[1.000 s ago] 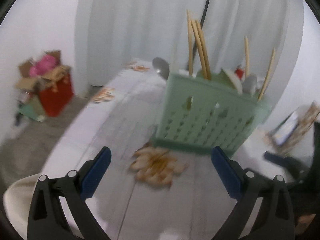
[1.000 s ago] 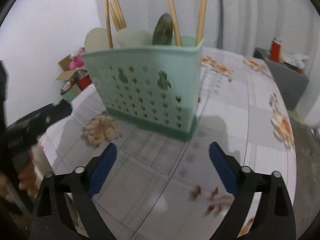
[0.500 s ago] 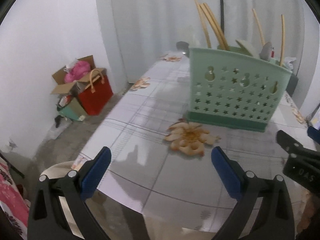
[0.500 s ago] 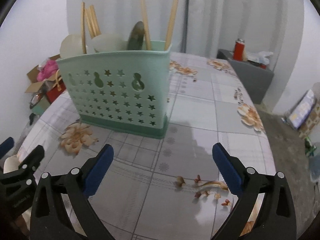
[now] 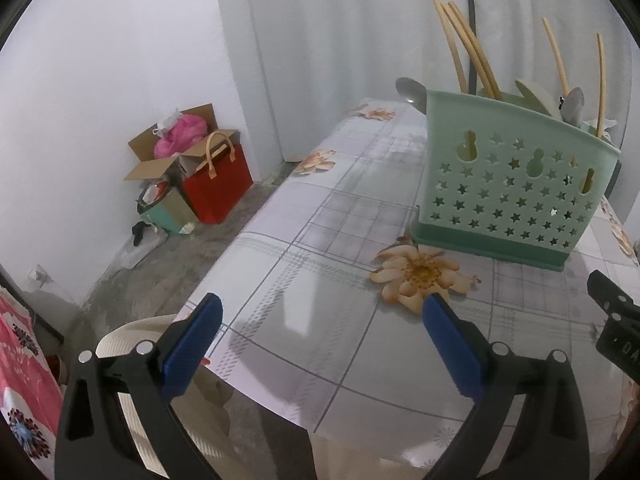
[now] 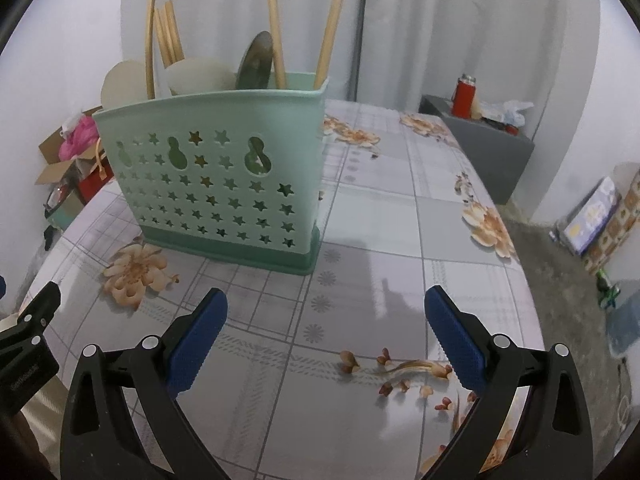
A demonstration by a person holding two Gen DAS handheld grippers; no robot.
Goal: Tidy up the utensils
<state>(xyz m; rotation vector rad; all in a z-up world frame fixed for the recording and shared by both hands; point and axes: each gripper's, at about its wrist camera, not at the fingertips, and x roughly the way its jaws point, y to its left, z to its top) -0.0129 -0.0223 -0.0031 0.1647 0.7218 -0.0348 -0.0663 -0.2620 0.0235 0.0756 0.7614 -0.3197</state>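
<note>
A mint-green utensil holder (image 5: 508, 184) (image 6: 224, 184) with star cutouts stands upright on the flowered tablecloth (image 5: 328, 248) (image 6: 400, 216). Wooden chopsticks (image 5: 468, 44) (image 6: 276, 28), pale spoons (image 6: 196, 76) and a metal spoon (image 5: 410, 90) (image 6: 256, 62) stick out of it. My left gripper (image 5: 320, 316) hangs open over the table's near-left edge, well short of the holder. My right gripper (image 6: 326, 312) is open too, low over the cloth in front of the holder, with nothing between its fingers. The other gripper's black body shows at each view's edge.
On the floor to the left sit a red bag (image 5: 216, 184) and cardboard boxes (image 5: 160, 160). A white chair (image 5: 132, 340) stands by the table's corner. A grey side table (image 6: 476, 140) with a red bottle (image 6: 464, 96) is behind on the right. White curtains hang behind.
Both grippers have drawn back from the holder and lifted, so it looks smaller and farther off. The left view has swung left toward the floor. Both stayed open and empty.
</note>
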